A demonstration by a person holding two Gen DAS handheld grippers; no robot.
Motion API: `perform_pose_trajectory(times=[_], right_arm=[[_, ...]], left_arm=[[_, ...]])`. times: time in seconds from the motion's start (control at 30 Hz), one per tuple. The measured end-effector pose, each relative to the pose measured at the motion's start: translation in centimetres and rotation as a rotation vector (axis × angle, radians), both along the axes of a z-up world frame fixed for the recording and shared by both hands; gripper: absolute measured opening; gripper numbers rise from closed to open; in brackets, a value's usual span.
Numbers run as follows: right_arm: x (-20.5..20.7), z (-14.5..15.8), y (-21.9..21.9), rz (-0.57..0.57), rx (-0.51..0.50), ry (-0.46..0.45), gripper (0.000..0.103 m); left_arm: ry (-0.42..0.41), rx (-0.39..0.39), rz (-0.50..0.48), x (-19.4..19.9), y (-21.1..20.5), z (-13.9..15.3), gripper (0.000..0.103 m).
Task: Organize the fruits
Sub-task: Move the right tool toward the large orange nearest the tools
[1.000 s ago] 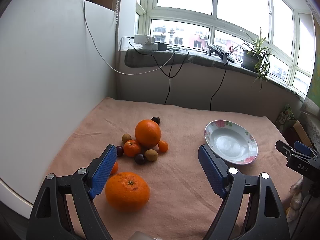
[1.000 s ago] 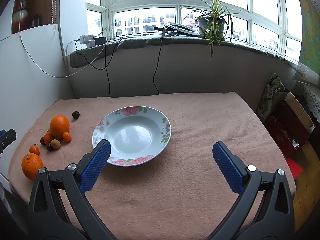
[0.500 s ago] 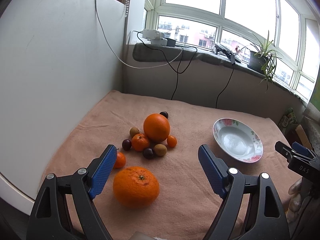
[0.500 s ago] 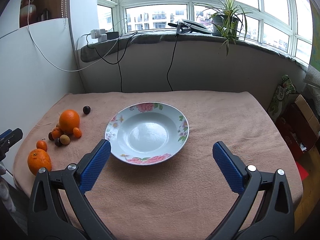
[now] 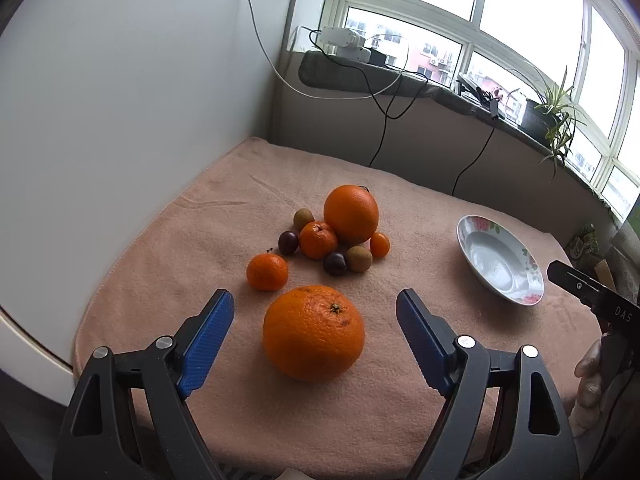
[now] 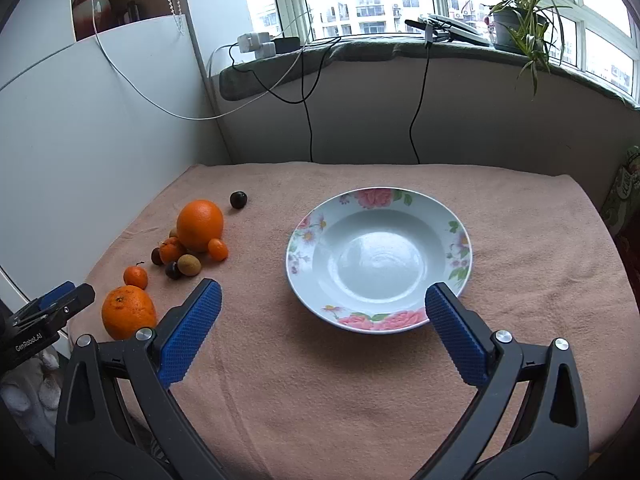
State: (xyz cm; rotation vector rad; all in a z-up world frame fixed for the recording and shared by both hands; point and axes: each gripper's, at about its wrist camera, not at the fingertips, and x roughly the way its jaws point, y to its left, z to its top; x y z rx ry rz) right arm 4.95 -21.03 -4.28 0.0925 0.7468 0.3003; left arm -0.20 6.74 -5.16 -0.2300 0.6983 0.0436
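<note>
A big orange (image 5: 314, 333) lies on the pink towel, straight ahead of my open left gripper (image 5: 315, 312), whose blue pads stand apart on either side of it without touching. Beyond it sit a small mandarin (image 5: 267, 271) and a cluster of fruit around a second big orange (image 5: 351, 213): a mandarin, kiwis, dark plums, a kumquat. The floral plate (image 5: 500, 265) is at the right. In the right wrist view my open right gripper (image 6: 318, 302) hovers over the near rim of the empty plate (image 6: 378, 316); the fruit cluster (image 6: 199, 225) and near orange (image 6: 128, 312) lie left.
A white panel (image 5: 120, 120) walls the table's left side. The sill behind carries a power strip (image 6: 256, 45), cables and a potted plant (image 6: 516, 20). A lone dark plum (image 6: 238, 199) lies behind the cluster. The towel's front edge (image 6: 360, 452) is near both grippers.
My left gripper has swung left and closer, so the near orange now sits centred between its pads. My right gripper has moved forward towards the plate. Both stayed open.
</note>
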Motion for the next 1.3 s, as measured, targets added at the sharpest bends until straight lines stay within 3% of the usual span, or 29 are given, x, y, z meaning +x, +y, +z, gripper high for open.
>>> perform_pose_trajectory(times=[0.23,0.7,1.0,1.3], right_arm=[[1.3,-0.8,2.8,0.107,0.012,0.043,0.103],[2.8,-3.9,9.7,0.36,0.105,0.234,0.103],[3.6,-5.1,12.5,0.458,0.197,0.331,0.103],[3.5,-6.1,15.8,0.544,0.197,0.366,0.096]], left_arm=[[0.041,-0.03,-0.003,-0.3,0.7,-1.5,0.083],[0.093,-0.096,-0.041,-0.5,1.0,-3.7,0.082],[0.117,-0.106,-0.073,-0.3,0.9,-4.8,0.072],[0.121,-0.112,-0.098,0.1,0.8,-5.1,0.064]])
